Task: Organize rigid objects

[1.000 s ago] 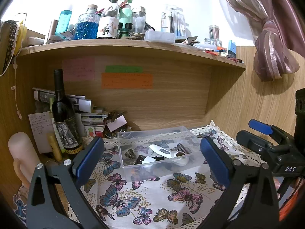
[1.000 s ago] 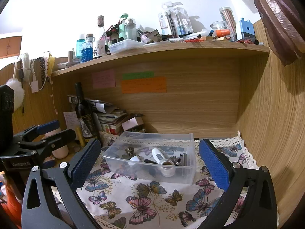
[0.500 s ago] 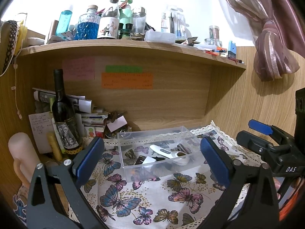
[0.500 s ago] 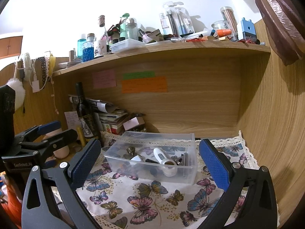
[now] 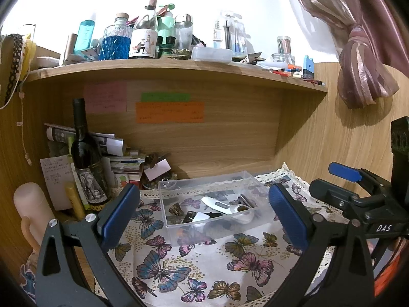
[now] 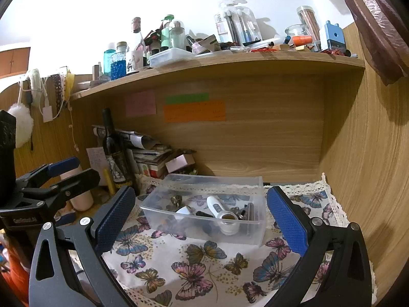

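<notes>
A clear plastic box [image 5: 217, 227] [image 6: 258, 186] stands on a butterfly-print cloth [image 5: 194, 263] [image 6: 199, 263] in a wooden desk nook. It holds several small items, among them a white handheld device [image 5: 225, 208] [image 6: 221, 213], a metal piece [image 5: 246, 200] and a small white card [image 5: 200, 216]. My left gripper [image 5: 204, 220] is open and empty, held back from the box. My right gripper [image 6: 202, 220] is open and empty, also short of the box. Each gripper shows at the edge of the other's view.
A dark wine bottle [image 5: 85, 153] [image 6: 113, 151] stands at the left with stacked papers and books [image 5: 120, 158] behind it. A pale pink cylinder [image 5: 33, 204] stands at far left. The shelf [image 5: 173, 69] above carries several bottles and jars. Wooden walls close in the back and right.
The right wrist view has tilted slightly, so the box sits a little lower in it. The left gripper has hardly moved. Both grippers stay open.
</notes>
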Tool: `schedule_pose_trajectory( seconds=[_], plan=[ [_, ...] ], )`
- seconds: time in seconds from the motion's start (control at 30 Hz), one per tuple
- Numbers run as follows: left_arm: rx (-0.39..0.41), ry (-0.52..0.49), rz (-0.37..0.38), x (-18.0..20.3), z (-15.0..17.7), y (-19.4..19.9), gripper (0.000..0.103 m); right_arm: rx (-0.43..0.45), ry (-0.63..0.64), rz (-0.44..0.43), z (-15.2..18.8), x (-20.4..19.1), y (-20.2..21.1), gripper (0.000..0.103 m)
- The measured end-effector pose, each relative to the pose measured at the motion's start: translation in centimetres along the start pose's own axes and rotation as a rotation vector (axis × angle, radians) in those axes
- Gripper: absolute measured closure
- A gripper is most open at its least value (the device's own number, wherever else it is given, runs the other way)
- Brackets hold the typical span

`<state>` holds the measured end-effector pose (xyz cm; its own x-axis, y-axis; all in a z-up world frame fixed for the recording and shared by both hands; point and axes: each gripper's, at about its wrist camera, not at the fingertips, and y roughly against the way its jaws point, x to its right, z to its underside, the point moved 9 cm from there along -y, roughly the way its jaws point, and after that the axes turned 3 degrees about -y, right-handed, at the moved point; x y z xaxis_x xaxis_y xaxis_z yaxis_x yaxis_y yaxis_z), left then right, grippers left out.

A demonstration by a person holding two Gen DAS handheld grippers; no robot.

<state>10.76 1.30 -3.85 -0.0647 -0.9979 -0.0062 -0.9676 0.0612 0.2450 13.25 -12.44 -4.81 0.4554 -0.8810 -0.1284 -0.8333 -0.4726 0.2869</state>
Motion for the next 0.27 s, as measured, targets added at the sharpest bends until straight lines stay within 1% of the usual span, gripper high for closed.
schedule_pose_trajectory(
  seconds=[0.27],
  plan=[
    [-0.004, 0.012, 0.006, -0.40, -0.07, -0.28, 0.001, -0.020, -0.004, 0.000, 0.46, 0.18, -0.41, 0.000]
  ],
)
